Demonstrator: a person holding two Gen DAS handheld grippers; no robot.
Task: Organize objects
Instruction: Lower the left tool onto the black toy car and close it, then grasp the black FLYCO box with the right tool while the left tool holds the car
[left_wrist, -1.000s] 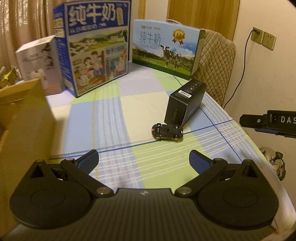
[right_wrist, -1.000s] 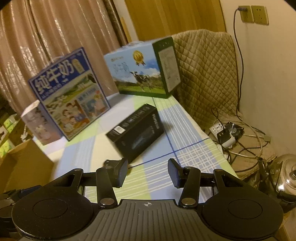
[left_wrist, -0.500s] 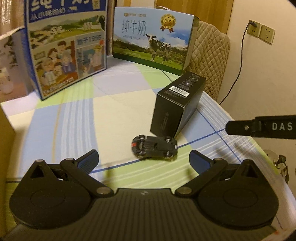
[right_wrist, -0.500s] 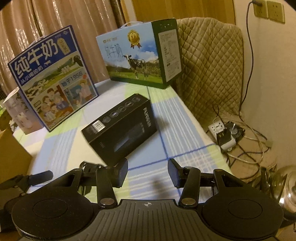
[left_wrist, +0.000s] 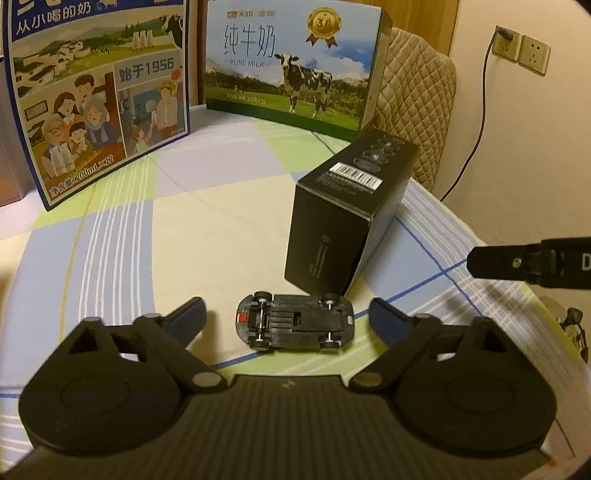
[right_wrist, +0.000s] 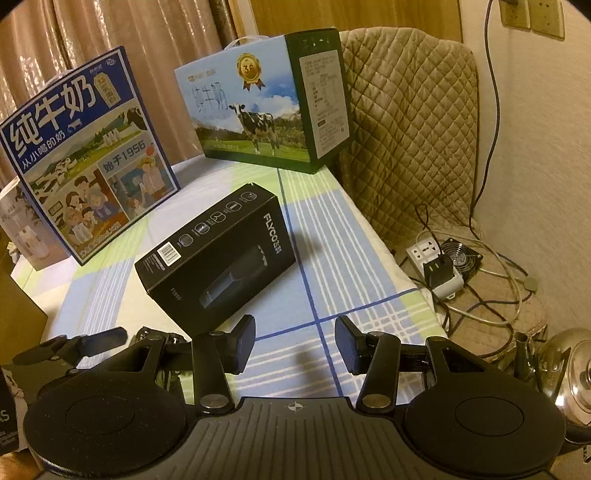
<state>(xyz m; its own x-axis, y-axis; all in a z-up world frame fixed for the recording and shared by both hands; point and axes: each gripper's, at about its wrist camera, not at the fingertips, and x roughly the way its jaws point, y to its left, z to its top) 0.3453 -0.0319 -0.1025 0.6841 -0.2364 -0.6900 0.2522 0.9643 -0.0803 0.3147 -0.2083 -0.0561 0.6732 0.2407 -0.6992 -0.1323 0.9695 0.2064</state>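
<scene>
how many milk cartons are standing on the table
2. The blue carton stands at the back left, and the green cow carton at the back right by the padded chair. The white box at the far left may be another.

The left gripper hangs low over a table with a checked cloth of blue, green and cream. Its jaws are closing, and a small black toy car lies upside down between the blue pads, which do not touch it. Just behind the car stands a black cardboard box with a barcode label. Farther back stand a blue milk carton with cartoon people and a green milk carton with a cow. A dark finger of the right gripper enters from the right edge.
</scene>
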